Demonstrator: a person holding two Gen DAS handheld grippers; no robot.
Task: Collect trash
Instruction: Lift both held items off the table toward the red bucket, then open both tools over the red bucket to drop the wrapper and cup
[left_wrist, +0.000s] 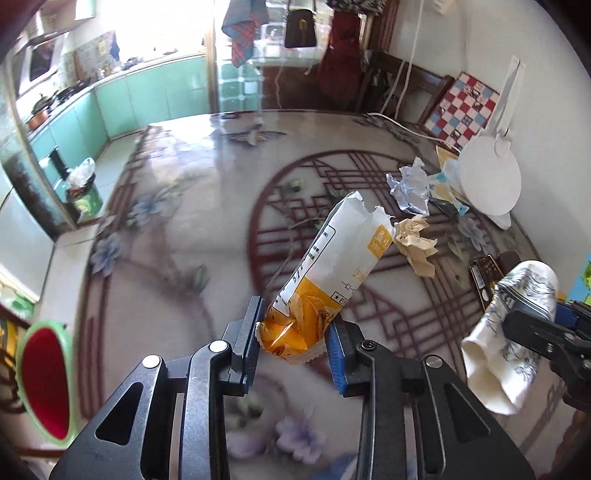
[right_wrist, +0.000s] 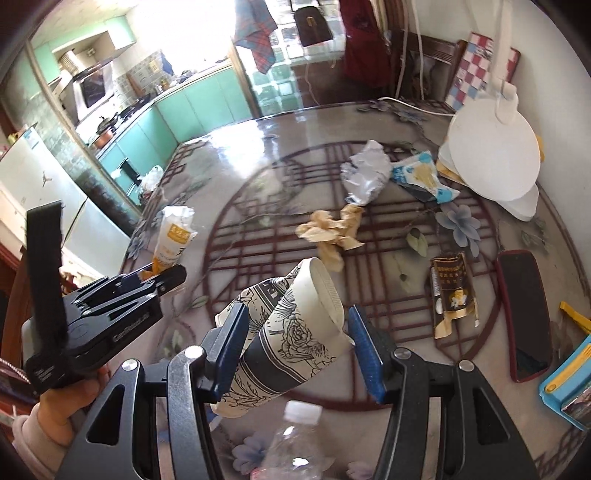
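My left gripper (left_wrist: 295, 343) is shut on a white and orange snack wrapper (left_wrist: 328, 273) and holds it above the table; it also shows in the right wrist view (right_wrist: 173, 240). My right gripper (right_wrist: 299, 343) is shut on a crushed paper cup (right_wrist: 291, 332) with a black flower print, seen too in the left wrist view (left_wrist: 513, 332). On the round table (left_wrist: 166, 221) lie a beige paper ball (right_wrist: 332, 232), a crumpled white and blue paper (right_wrist: 365, 173), a blue snack wrapper (right_wrist: 424, 177) and a flattened dark cigarette pack (right_wrist: 450, 295).
A clear plastic bottle (right_wrist: 291, 443) lies just under my right gripper. A phone (right_wrist: 524, 314) lies at the right, a white lamp base (right_wrist: 491, 155) at the far right by the wall. A red bin with green rim (left_wrist: 44, 380) sits below the table's left edge.
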